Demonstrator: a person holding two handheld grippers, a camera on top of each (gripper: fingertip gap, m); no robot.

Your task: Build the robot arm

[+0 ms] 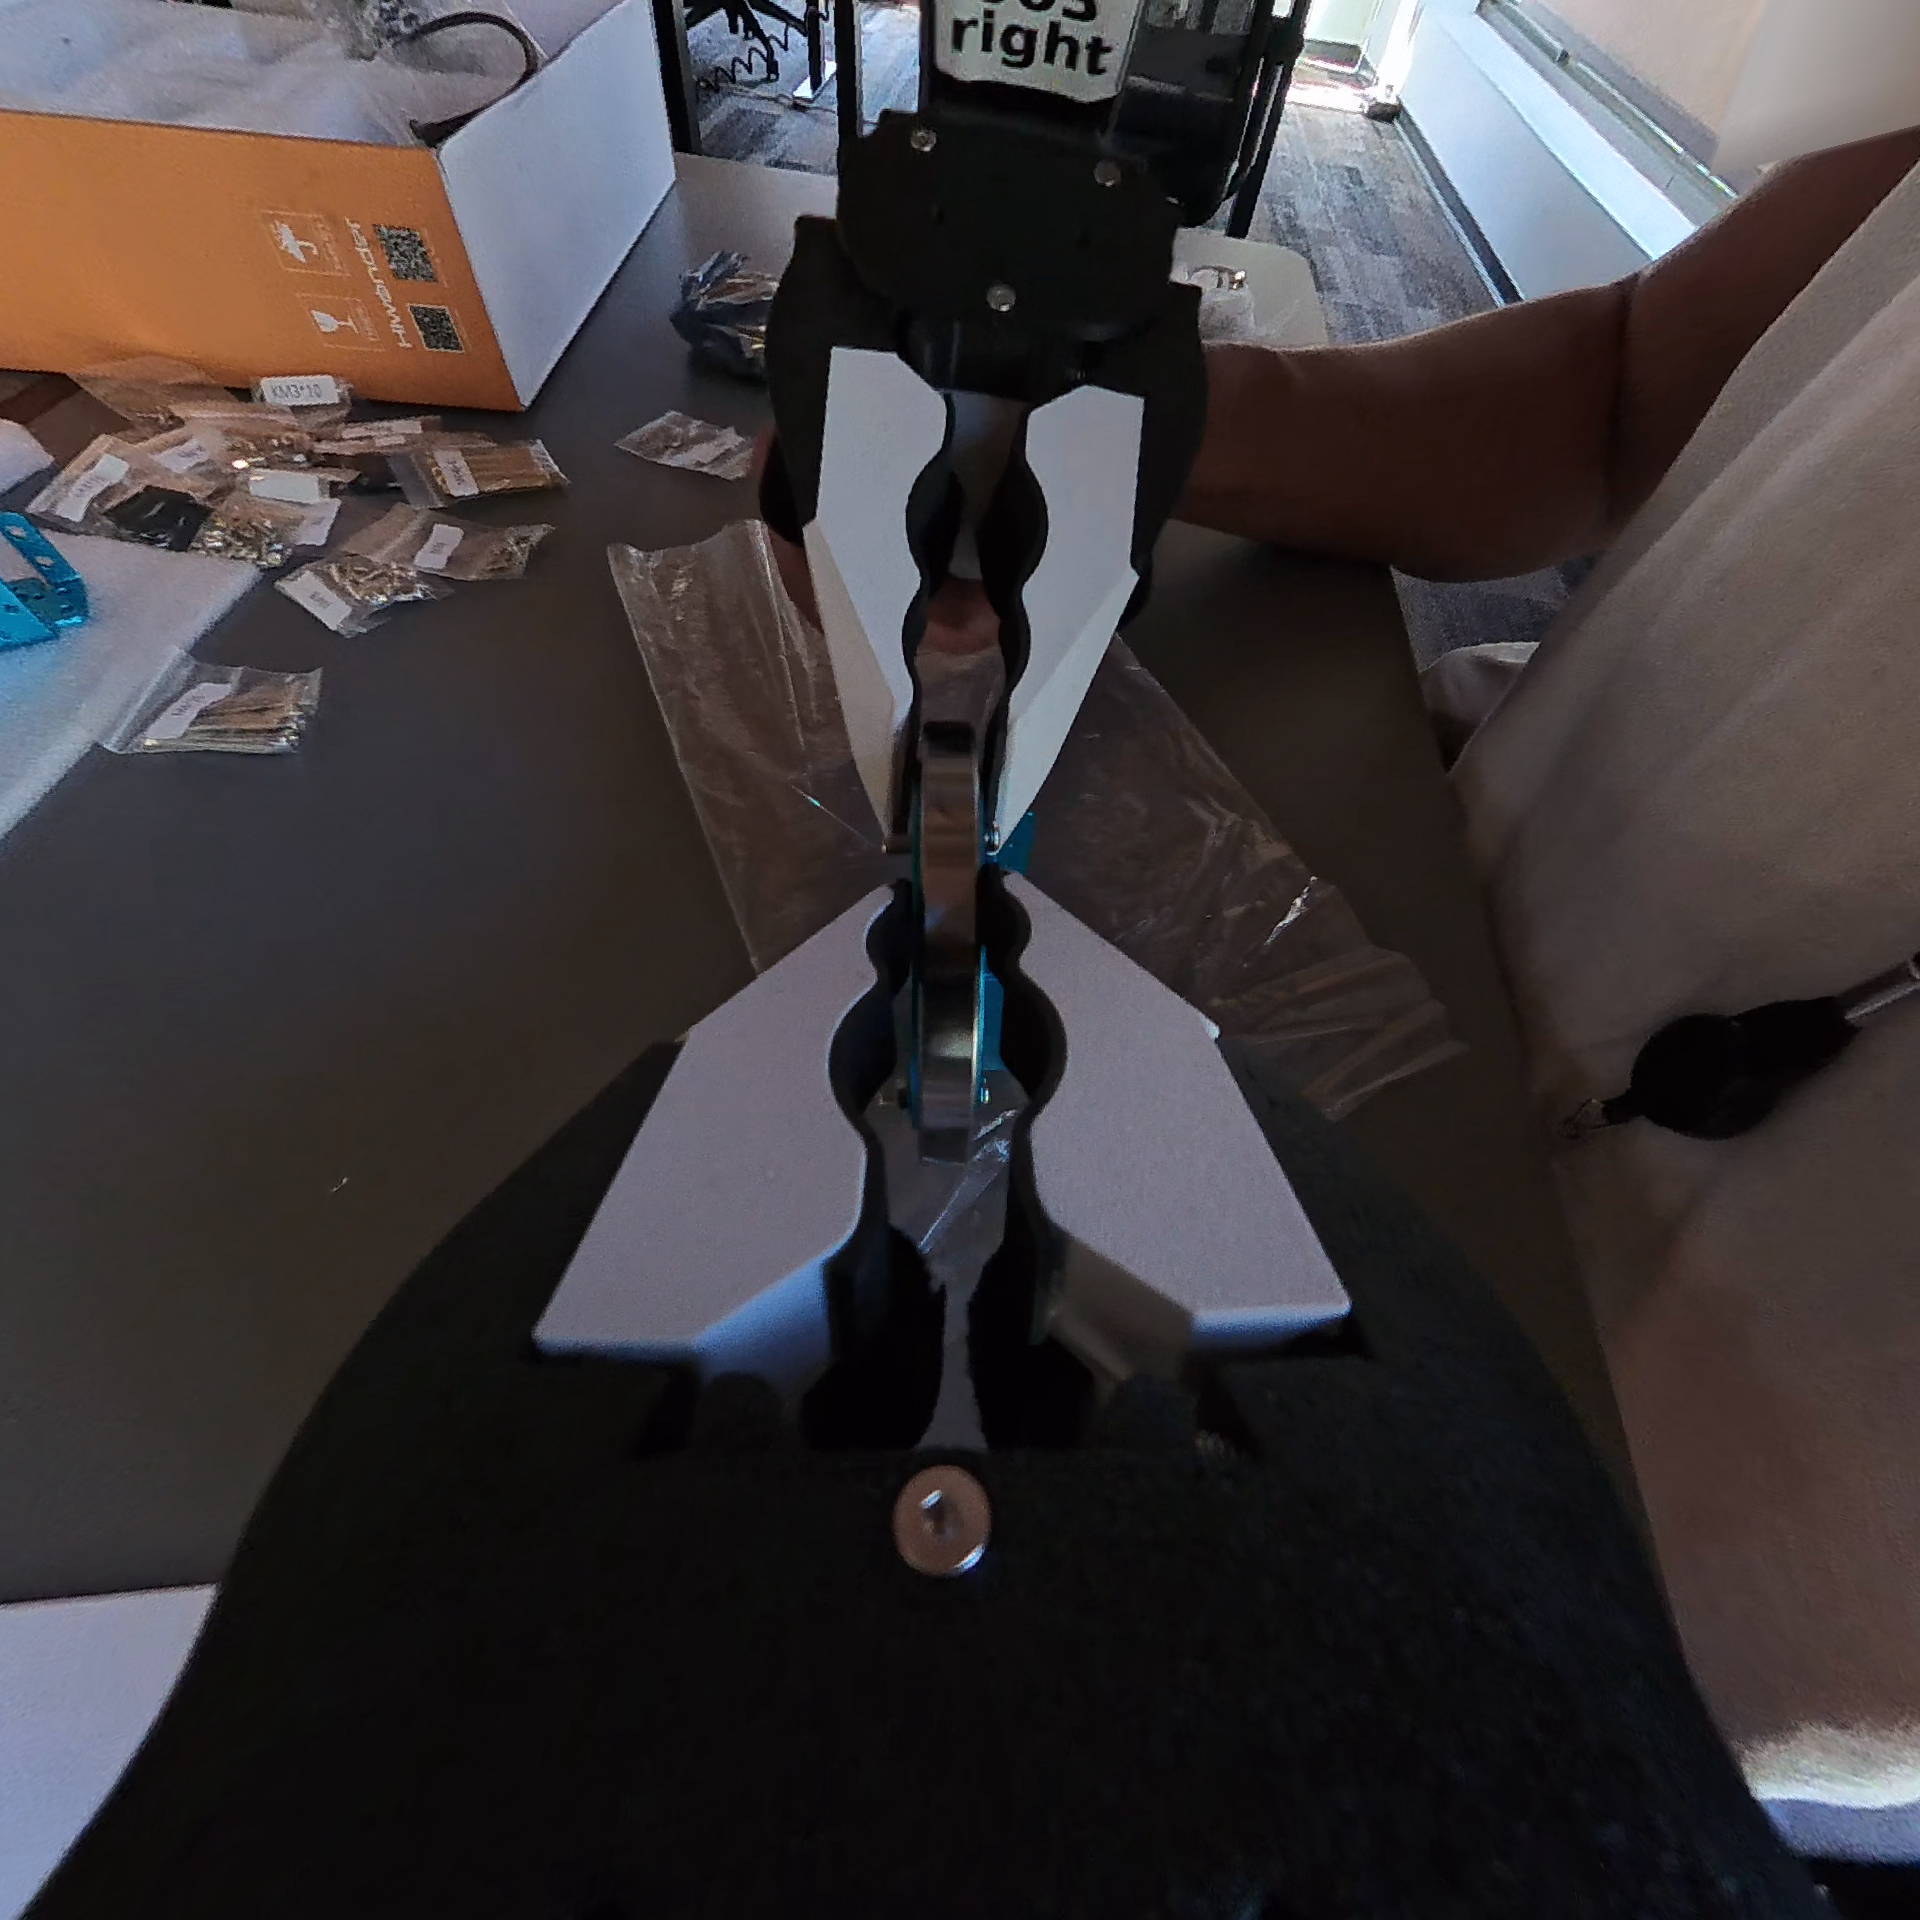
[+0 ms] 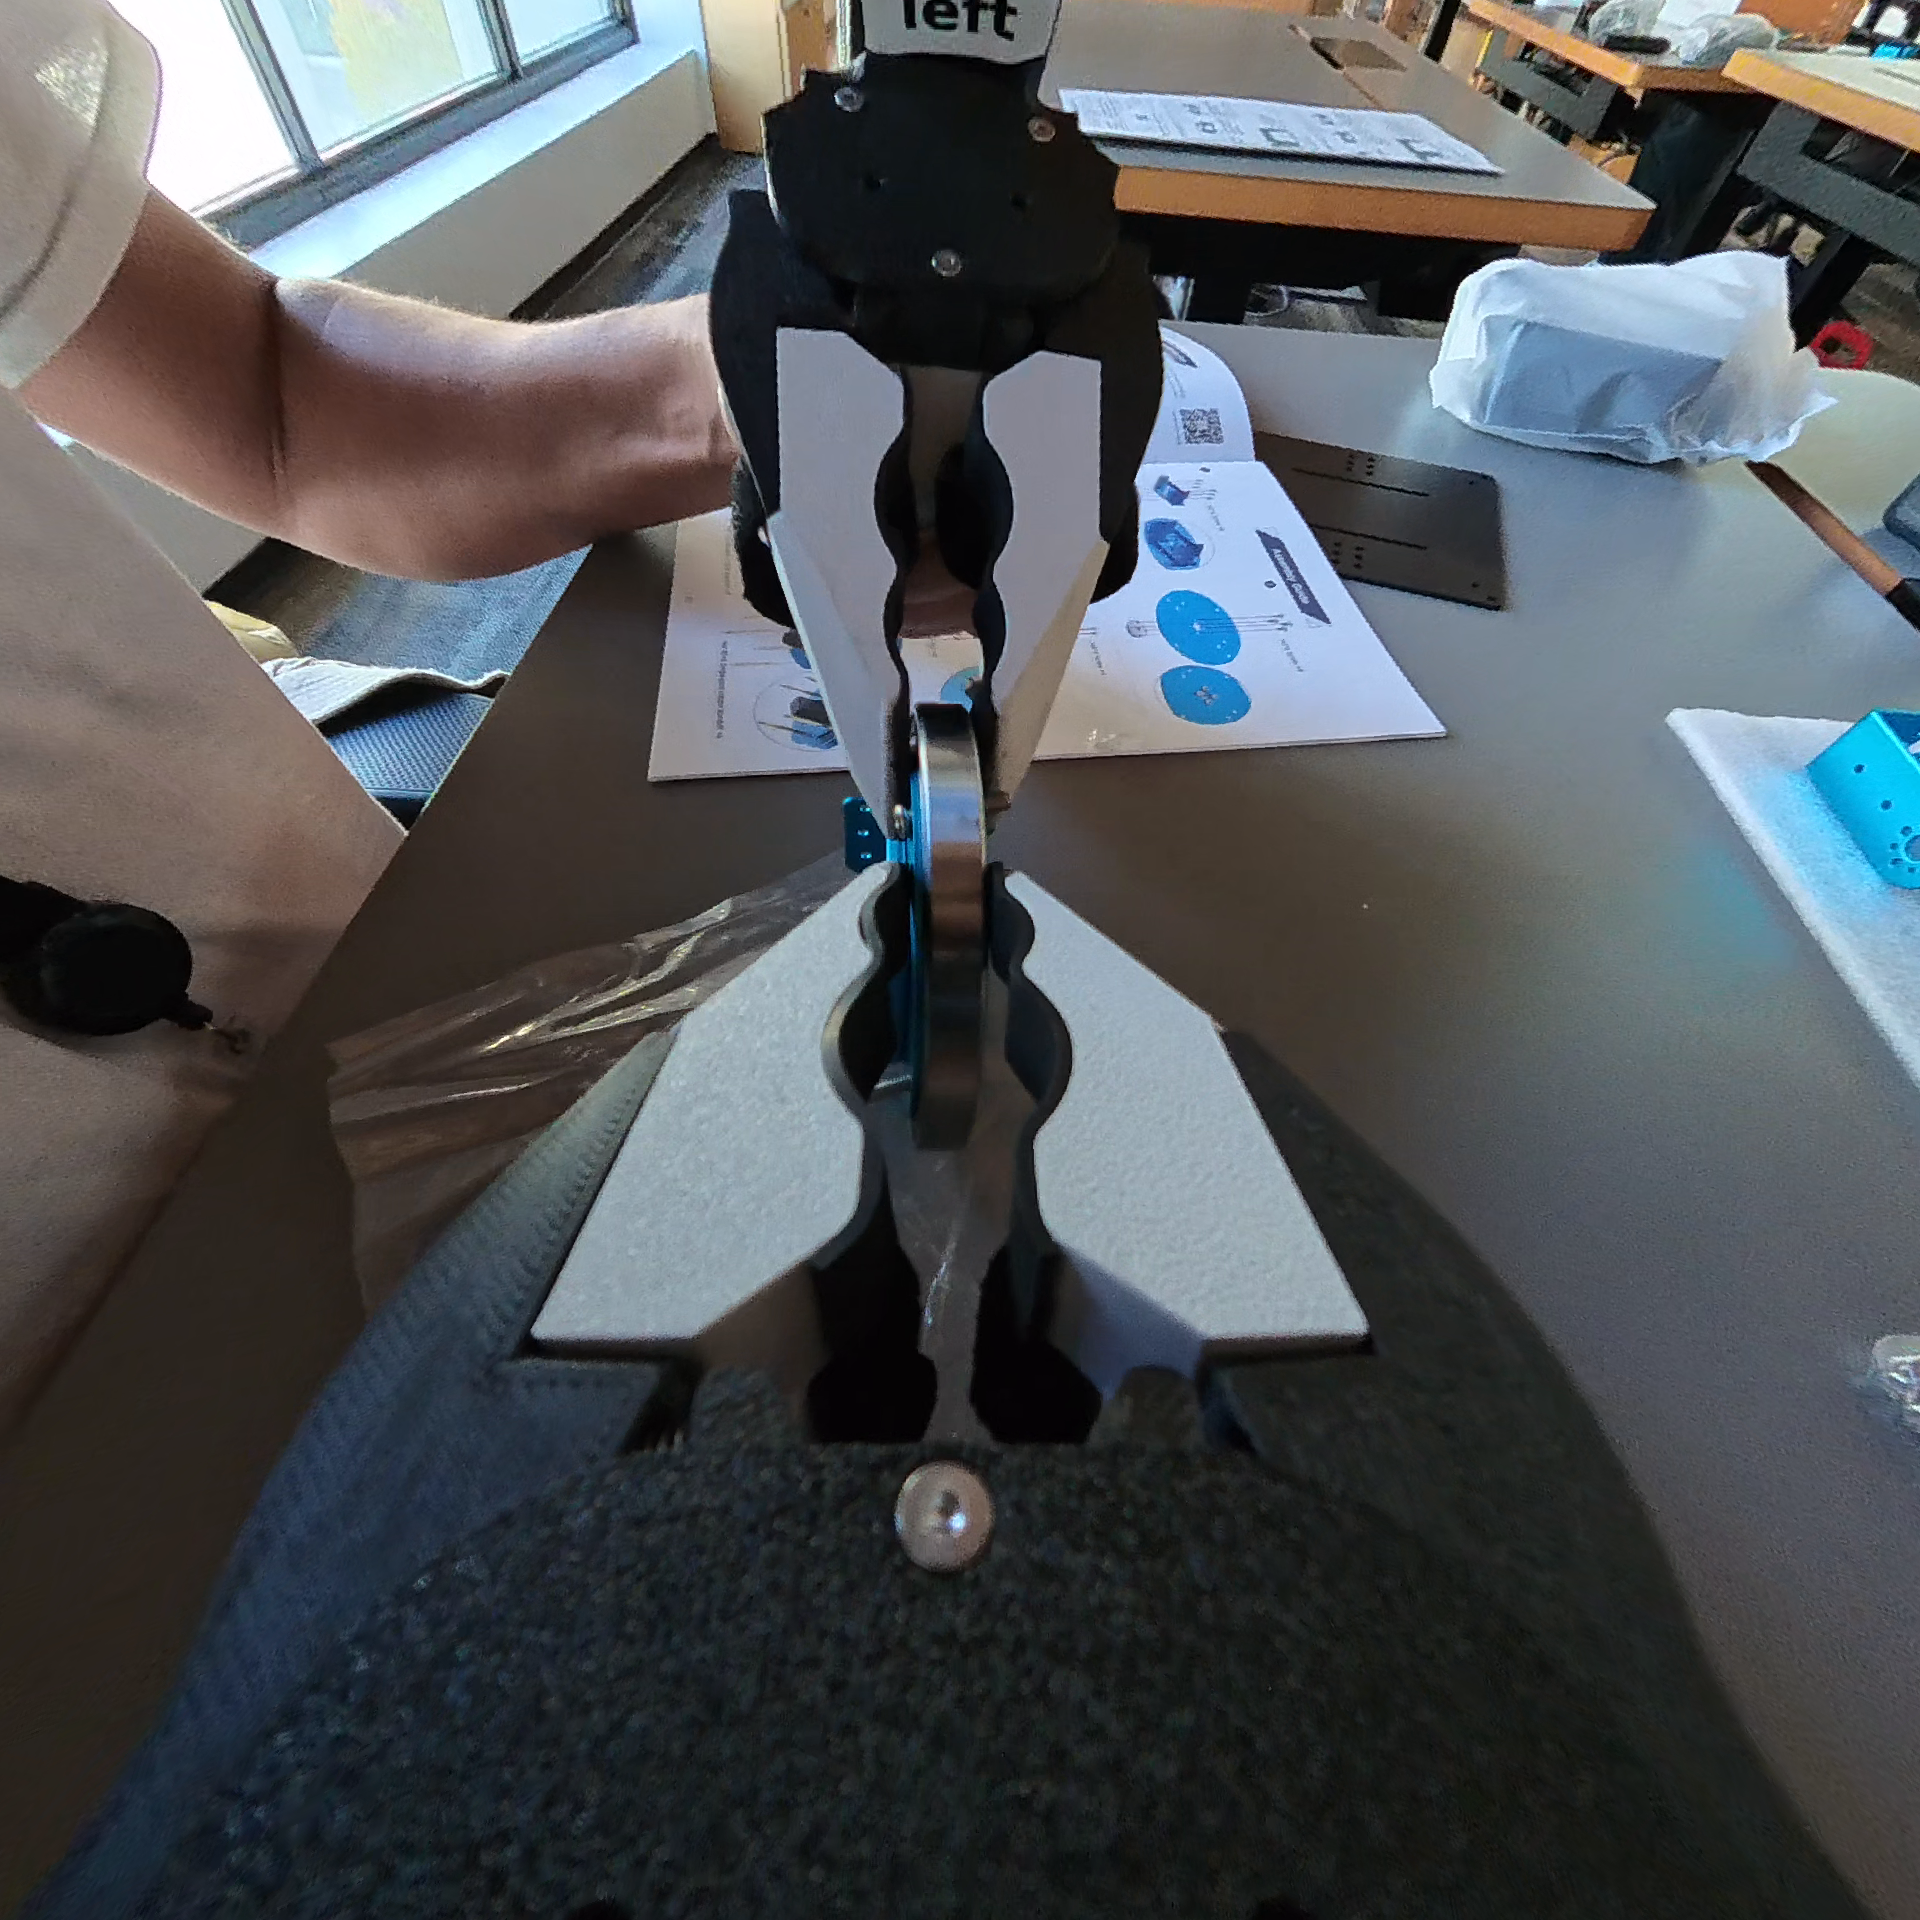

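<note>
We find the left gripper [image 1: 940,914] and the right gripper [image 2: 940,904] facing tip to tip. Each is closed to a narrow gap on the same disc [image 2: 951,831], a silver ring backed by a blue plate [image 2: 912,935], which is held edge-on above the table [image 1: 416,987]. A clear plastic bag [image 1: 1195,883] lies directly beneath. In the left wrist view, small screw bags [image 1: 312,499] and an orange-and-white box [image 1: 208,239] sit at 10 o'clock, well apart. In the right wrist view, an instruction sheet [image 2: 1195,644] lies at 1 o'clock and a blue bracket [image 2: 1870,790] at 3 o'clock. The table edge runs at 9 o'clock, beside the person's forearm [image 2: 416,436]. We judge there is open room around the grip.
</note>
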